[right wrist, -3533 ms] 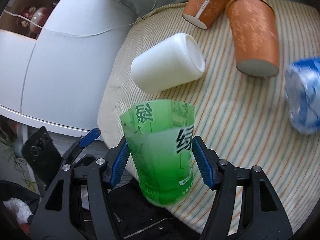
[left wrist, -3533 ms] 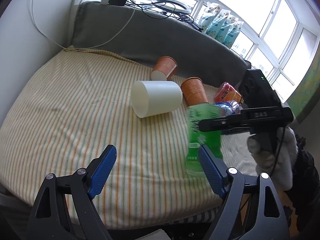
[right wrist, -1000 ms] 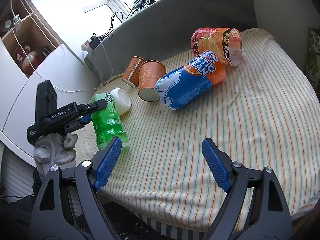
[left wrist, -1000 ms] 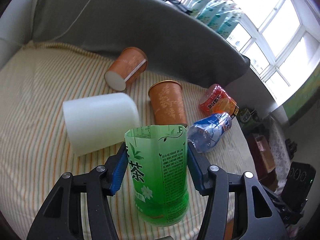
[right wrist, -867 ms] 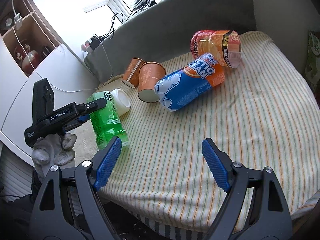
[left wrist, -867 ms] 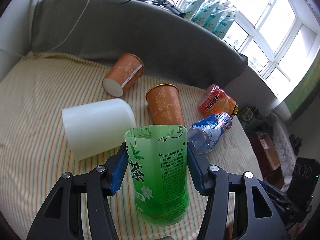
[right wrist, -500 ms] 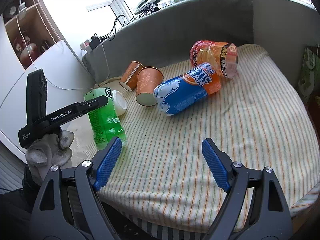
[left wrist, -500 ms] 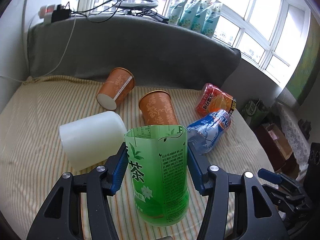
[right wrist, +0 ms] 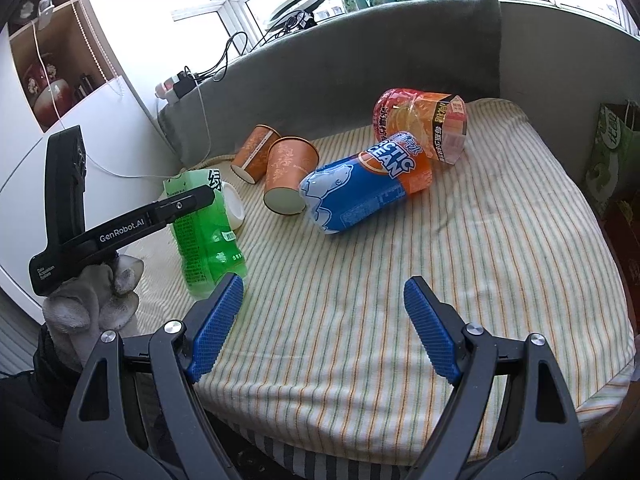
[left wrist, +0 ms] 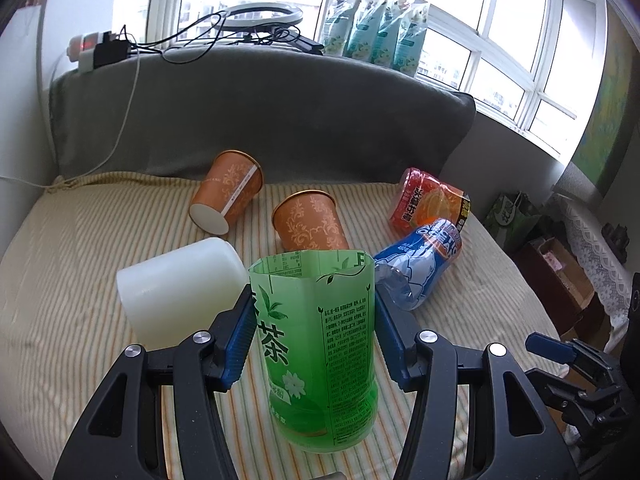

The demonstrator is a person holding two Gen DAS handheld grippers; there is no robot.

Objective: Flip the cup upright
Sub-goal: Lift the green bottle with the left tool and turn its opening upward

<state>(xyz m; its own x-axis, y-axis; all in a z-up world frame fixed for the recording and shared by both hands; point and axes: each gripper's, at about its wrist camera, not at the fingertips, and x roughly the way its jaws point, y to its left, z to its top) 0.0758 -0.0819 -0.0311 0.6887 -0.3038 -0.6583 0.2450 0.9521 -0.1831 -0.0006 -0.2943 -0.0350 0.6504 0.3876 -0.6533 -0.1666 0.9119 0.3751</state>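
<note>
Left wrist view: the green cut-bottle cup (left wrist: pixel 316 344) is gripped at mid-height between the blue pads (left wrist: pixel 240 336) of the left gripper (left wrist: pixel 314 340), with its open cut rim uppermost and its moulded base toward the striped mattress (left wrist: pixel 80 280). The long axis is seen to run near vertical here; in the right wrist view the same cup (right wrist: pixel 204 232) is seen leaning slightly, base at the front left edge of the bed. Whether the base is resting on the cloth or held just clear cannot be told.

Risks are judged as follows. The wall is thin plastic and could be buckled by the clamp. The bedding is soft, so the cup could be tipped on release if it is let go while tilted. The mattress edge lies near, and a fall off it is possible. The white cup (left wrist: pixel 180 284), lying on its side just behind, could be nudged and rolled.

The right gripper (right wrist: pixel 324 328) is held spread wide and empty over bare bedding, well apart from the cup.
</note>
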